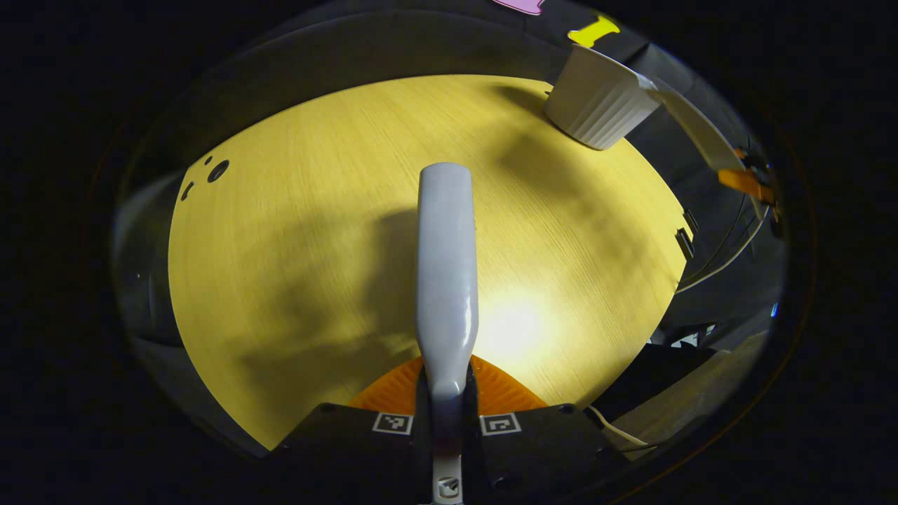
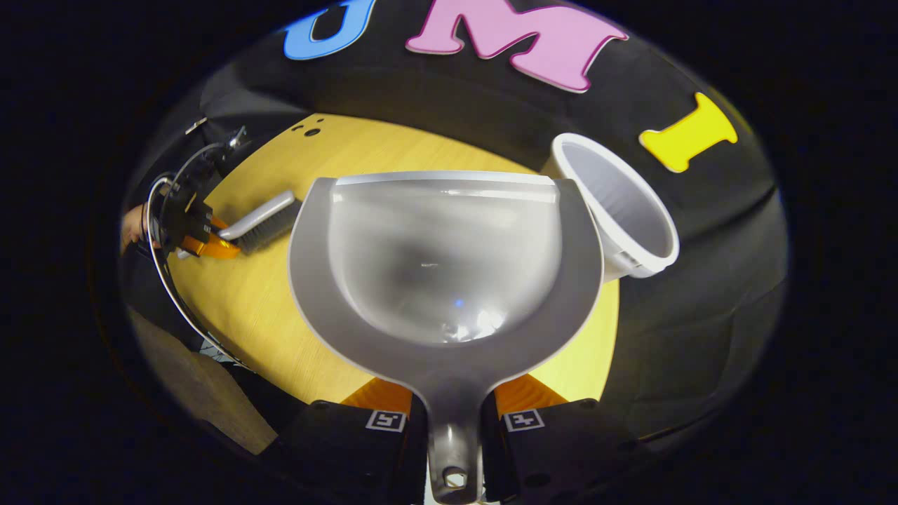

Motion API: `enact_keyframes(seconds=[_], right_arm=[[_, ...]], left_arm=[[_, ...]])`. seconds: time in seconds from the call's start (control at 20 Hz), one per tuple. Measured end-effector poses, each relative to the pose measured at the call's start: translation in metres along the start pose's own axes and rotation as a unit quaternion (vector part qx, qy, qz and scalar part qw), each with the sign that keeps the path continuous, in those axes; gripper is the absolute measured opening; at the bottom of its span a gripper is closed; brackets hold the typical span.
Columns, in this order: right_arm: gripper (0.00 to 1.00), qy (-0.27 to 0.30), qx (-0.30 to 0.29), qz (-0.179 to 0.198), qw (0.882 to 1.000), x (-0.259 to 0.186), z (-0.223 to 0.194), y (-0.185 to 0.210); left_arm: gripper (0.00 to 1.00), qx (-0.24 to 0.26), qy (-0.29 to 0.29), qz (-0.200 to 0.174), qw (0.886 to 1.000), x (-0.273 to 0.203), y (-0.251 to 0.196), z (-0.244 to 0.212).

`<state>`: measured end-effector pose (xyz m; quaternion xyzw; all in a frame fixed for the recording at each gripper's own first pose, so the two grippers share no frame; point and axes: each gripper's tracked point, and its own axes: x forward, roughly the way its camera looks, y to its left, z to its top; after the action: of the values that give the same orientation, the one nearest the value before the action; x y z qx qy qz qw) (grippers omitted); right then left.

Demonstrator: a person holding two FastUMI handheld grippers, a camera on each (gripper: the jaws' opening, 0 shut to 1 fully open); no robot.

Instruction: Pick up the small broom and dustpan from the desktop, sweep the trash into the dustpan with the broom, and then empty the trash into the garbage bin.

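while the right tool (image 2: pixel 452 414) pinches the dustpan (image 2: pixel 442 266) handle, pan raised just near the bin (image 2: pixel 617 210), and the left tool (image 1: pixel 447 414) pinches the broom (image 1: pixel 447 280) over the bench (image 1: pixel 280 245), a poor tip could miss the bin.

The broom (image 1: pixel 447 280) is showing pale grey along its back, with dark bristles in the right gripper view; the dustpan (image 2: pixel 442 273) is looking grey with a glossy, lighter scoop; the bin (image 2: pixel 617 210) is appearing white with ribbed sides; the desktop (image 1: pixel 295 231) is showing yellow wood with fine grain
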<state>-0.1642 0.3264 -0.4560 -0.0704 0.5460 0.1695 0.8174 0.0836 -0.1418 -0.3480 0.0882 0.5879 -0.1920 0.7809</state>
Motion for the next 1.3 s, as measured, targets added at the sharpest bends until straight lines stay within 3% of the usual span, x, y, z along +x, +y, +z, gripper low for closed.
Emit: enact_keyframes(seconds=[0.3,0.65,0.7,0.75,0.8,0.85,0.9,0.95,1.0,1.05,1.1,1.3], right_arm=[[0.36,0.03,-0.009,0.026,0.999,0.06,-0.019,0.04],[0.36,0.065,-0.023,0.043,0.997,0.107,-0.033,0.055],[0.29,0.07,-0.026,0.047,0.996,0.114,-0.038,0.058],[0.29,0.074,-0.028,0.051,0.996,0.118,-0.043,0.059],[0.42,0.079,-0.029,0.055,0.995,0.123,-0.046,0.06],[0.36,0.082,-0.029,0.059,0.994,0.127,-0.048,0.06],[0.36,0.084,-0.028,0.062,0.994,0.131,-0.051,0.059],[0.42,0.087,-0.03,0.066,0.994,0.134,-0.053,0.058],[0.29,0.089,-0.033,0.067,0.993,0.132,-0.052,0.055],[0.29,0.092,-0.034,0.068,0.993,0.13,-0.049,0.053],[0.36,0.094,-0.035,0.068,0.993,0.127,-0.046,0.054],[0.37,0.1,-0.03,0.078,0.992,0.128,-0.047,0.054]], left_arm=[[0.2,-0.037,-0.001,0.016,0.999,0.009,-0.007,-0.003],[0.2,-0.055,0.009,0.049,0.997,0.018,-0.013,-0.003],[0.2,-0.058,0.009,0.053,0.997,0.019,-0.014,-0.002],[0.2,-0.061,0.007,0.058,0.996,0.021,-0.014,-0.004],[0.17,-0.066,0.007,0.062,0.996,0.022,-0.016,-0.004],[0.2,-0.069,0.009,0.065,0.995,0.023,-0.018,-0.005],[0.2,-0.071,0.013,0.068,0.995,0.025,-0.018,-0.005],[0.2,-0.071,0.018,0.071,0.995,0.027,-0.017,-0.005],[0.2,-0.07,0.023,0.074,0.995,0.03,-0.017,-0.004],[0.2,-0.069,0.028,0.075,0.994,0.031,-0.017,-0.004],[0.2,-0.069,0.03,0.074,0.994,0.032,-0.017,-0.003],[0.19,-0.07,0.033,0.073,0.994,0.026,-0.018,0.0]])
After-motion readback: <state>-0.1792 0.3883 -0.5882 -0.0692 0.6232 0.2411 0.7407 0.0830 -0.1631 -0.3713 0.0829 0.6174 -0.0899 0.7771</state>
